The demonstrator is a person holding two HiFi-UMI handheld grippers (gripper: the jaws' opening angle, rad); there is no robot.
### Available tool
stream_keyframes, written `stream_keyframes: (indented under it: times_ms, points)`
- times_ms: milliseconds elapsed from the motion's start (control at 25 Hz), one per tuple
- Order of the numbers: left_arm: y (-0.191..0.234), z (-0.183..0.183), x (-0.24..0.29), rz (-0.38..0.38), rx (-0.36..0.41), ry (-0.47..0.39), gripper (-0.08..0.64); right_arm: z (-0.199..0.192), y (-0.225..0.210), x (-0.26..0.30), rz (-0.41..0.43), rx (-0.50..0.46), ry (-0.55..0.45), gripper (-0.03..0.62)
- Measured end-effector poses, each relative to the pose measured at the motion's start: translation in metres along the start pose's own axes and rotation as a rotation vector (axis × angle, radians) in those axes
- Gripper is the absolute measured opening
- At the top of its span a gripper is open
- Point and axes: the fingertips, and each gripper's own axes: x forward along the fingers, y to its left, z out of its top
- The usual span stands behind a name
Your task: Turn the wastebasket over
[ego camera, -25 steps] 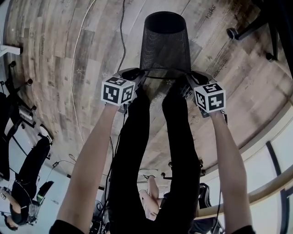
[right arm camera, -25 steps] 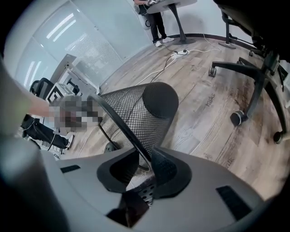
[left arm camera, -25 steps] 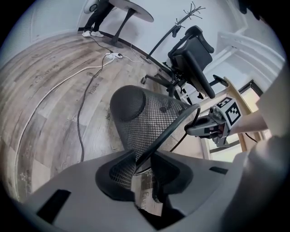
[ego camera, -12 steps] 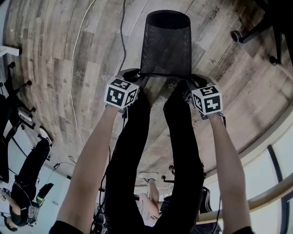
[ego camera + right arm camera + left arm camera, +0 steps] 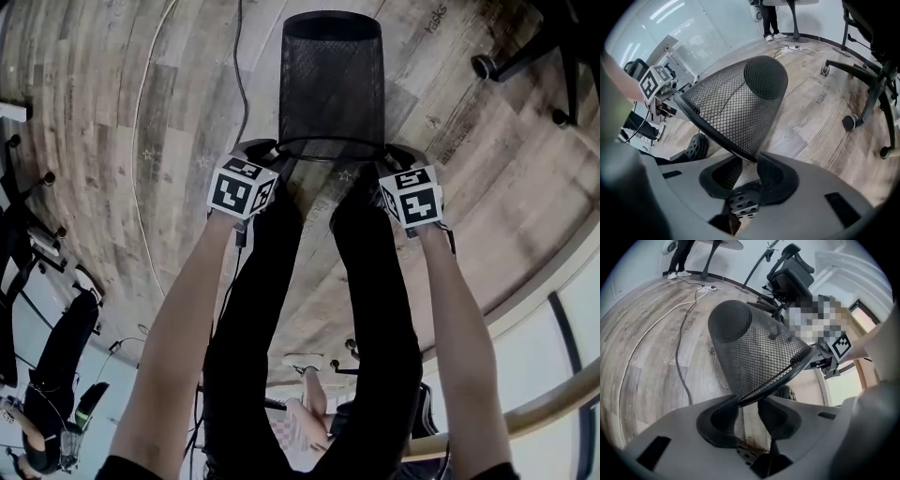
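The black wire-mesh wastebasket [image 5: 333, 84] hangs tilted over the wood floor, its closed base pointing away from me and its open rim toward me. My left gripper [image 5: 272, 150] grips the rim's left side and my right gripper [image 5: 398, 155] its right side. In the left gripper view the rim [image 5: 787, 373] crosses between the fingertips of the left gripper [image 5: 749, 404]. The right gripper view shows the same for the right gripper [image 5: 750, 161]. Both pairs of jaws have just been opening slightly, with the rim still caught between them.
Two legs in black trousers [image 5: 272, 309] stand right below the basket's rim, with a dark shoe [image 5: 696, 145] by it. An office chair's wheeled base [image 5: 862, 93] is at the right. Cables [image 5: 682, 352] trail over the floor at the left. A person [image 5: 771, 18] stands far off.
Both grippers have sunk toward the floor with the wastebasket between them. The basket has shifted a little left in the head view and looks longer.
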Motion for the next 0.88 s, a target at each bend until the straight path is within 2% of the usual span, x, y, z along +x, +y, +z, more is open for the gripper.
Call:
stream_keyframes:
  times_ms: [160, 440, 880]
  points:
    - [0.006, -0.007, 0.002, 0.03, -0.027, 0.011, 0.135, -0.006, 0.007, 0.007, -0.012, -0.001, 0.014, 0.109]
    - [0.013, -0.014, 0.005, 0.041, 0.044, 0.077, 0.132, -0.012, 0.013, 0.017, -0.027, 0.009, 0.031, 0.109]
    - [0.015, -0.022, 0.012, 0.031, 0.046, 0.114, 0.132, -0.017, 0.011, 0.023, -0.018, 0.003, 0.032, 0.114]
